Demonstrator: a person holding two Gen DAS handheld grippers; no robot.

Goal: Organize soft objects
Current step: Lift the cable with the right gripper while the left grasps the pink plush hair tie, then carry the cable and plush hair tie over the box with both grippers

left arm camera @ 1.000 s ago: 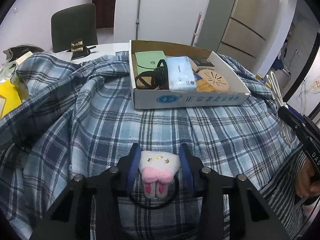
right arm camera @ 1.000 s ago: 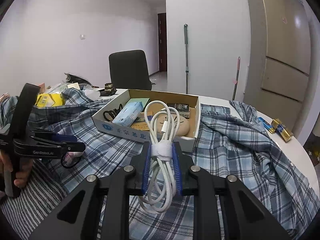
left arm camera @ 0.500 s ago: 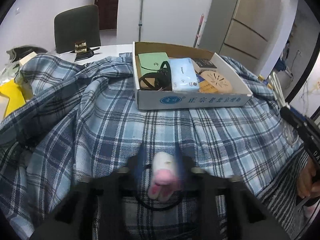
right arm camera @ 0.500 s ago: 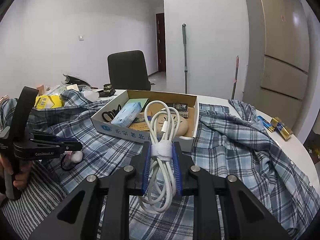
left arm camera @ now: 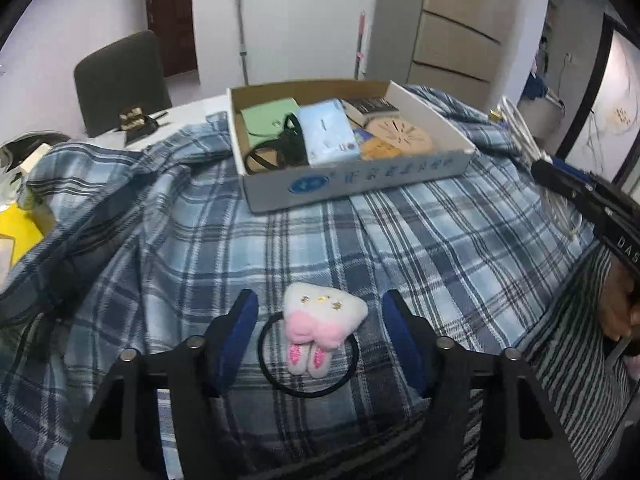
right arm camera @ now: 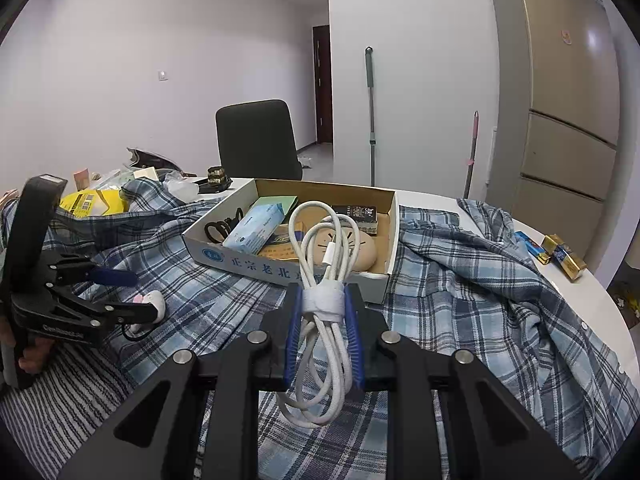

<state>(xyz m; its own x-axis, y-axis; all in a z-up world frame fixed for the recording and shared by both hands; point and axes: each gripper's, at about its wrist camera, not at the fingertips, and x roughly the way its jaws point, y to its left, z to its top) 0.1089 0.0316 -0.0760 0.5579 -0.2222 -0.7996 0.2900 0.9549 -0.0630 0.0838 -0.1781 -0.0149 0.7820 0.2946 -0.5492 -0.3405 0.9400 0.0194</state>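
Observation:
A white and pink plush charm on a black hair tie (left arm camera: 322,320) lies on the blue plaid shirt (left arm camera: 200,240). My left gripper (left arm camera: 321,300) stands open around it, and both blue pads are clear of the plush. In the right wrist view the same charm (right arm camera: 154,300) lies at the tips of the left gripper (right arm camera: 142,296). My right gripper (right arm camera: 323,300) is shut on a coiled white cable (right arm camera: 322,240) bound with a white strap, held above the shirt in front of the cardboard box (right arm camera: 256,258).
The box (left arm camera: 360,176) holds a tissue pack, a green wallet, black loops and a round tan disc. A striped cloth (left arm camera: 572,340) lies at the near edge. Batteries (right arm camera: 560,256) lie at the table's right rim. A black chair (right arm camera: 256,140) stands behind the table.
The left gripper's jaws spread and let go of the plush hair tie, which now rests on the shirt. The left view rolled slightly. The right gripper kept still with the cable.

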